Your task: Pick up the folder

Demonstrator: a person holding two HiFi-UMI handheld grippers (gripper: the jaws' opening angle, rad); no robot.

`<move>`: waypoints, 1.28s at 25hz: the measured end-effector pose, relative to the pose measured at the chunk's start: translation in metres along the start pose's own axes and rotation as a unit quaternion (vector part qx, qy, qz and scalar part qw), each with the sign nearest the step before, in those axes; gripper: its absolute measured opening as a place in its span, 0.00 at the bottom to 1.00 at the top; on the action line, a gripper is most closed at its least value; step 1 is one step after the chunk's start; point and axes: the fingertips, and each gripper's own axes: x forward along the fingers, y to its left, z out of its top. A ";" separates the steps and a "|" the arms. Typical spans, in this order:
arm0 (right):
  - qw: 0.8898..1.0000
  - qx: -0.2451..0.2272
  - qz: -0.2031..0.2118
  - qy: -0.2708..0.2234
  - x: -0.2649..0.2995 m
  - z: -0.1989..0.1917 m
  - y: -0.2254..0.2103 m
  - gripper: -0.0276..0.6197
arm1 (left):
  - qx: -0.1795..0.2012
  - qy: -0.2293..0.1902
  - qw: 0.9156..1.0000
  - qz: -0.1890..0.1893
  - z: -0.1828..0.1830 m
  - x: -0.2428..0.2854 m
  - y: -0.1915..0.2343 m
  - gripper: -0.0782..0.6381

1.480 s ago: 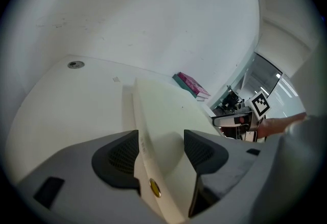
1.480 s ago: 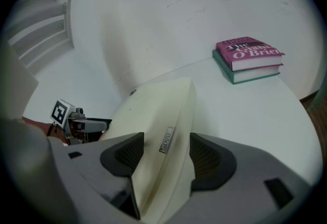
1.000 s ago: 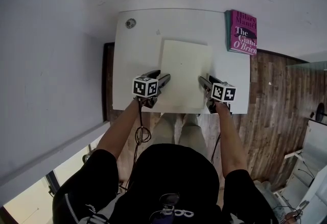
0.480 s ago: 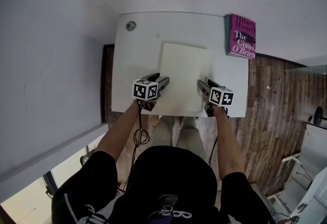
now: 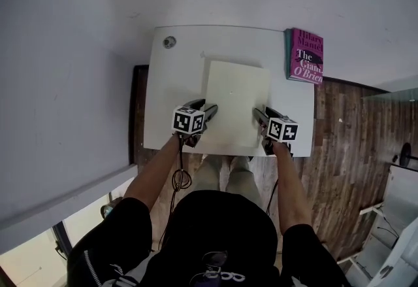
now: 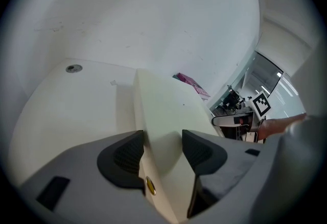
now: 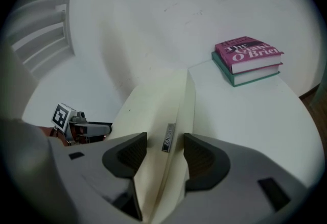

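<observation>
A cream folder (image 5: 235, 99) lies flat on the white table (image 5: 173, 89), reaching to the table's near edge. My left gripper (image 5: 210, 110) is at its left edge. In the left gripper view the folder (image 6: 164, 110) runs between the two dark pads of that gripper (image 6: 162, 149), which press on it. My right gripper (image 5: 259, 114) is at the folder's right edge. Its jaws have just been closing. In the right gripper view they (image 7: 164, 152) sit against both sides of the folder's thick edge (image 7: 163, 108), where a small metal label shows.
A pink book (image 5: 305, 55) on a teal one lies at the table's far right corner (image 7: 246, 59). A round metal fitting (image 5: 170, 42) sits at the far left. White wall lies beyond the table, wooden floor to the right. The person's legs are under the near edge.
Both grippers stay at the folder's side edges. The head view has shifted a little, so the table sits lower in the picture. The folder has not visibly moved on the table.
</observation>
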 end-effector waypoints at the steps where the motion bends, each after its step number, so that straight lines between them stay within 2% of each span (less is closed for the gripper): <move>1: 1.000 -0.005 0.000 -0.003 -0.002 0.006 0.001 0.42 | 0.006 -0.005 1.000 0.001 0.006 -0.001 -0.002 0.46; 8: 0.998 -0.046 -0.003 -0.045 -0.022 0.060 0.009 0.41 | 0.044 -0.047 0.998 0.004 0.060 -0.012 -0.016 0.45; 13: 0.993 -0.080 -0.007 -0.084 -0.042 0.107 0.015 0.41 | 0.077 -0.086 0.993 0.005 0.107 -0.022 -0.031 0.45; 23: 0.974 -0.164 -0.024 -0.151 -0.095 0.187 0.039 0.40 | 0.128 -0.166 0.978 0.020 0.181 -0.053 -0.068 0.44; 32: 0.954 -0.206 -0.020 -0.215 -0.146 0.250 0.062 0.40 | 0.165 -0.233 0.958 0.022 0.245 -0.087 -0.106 0.44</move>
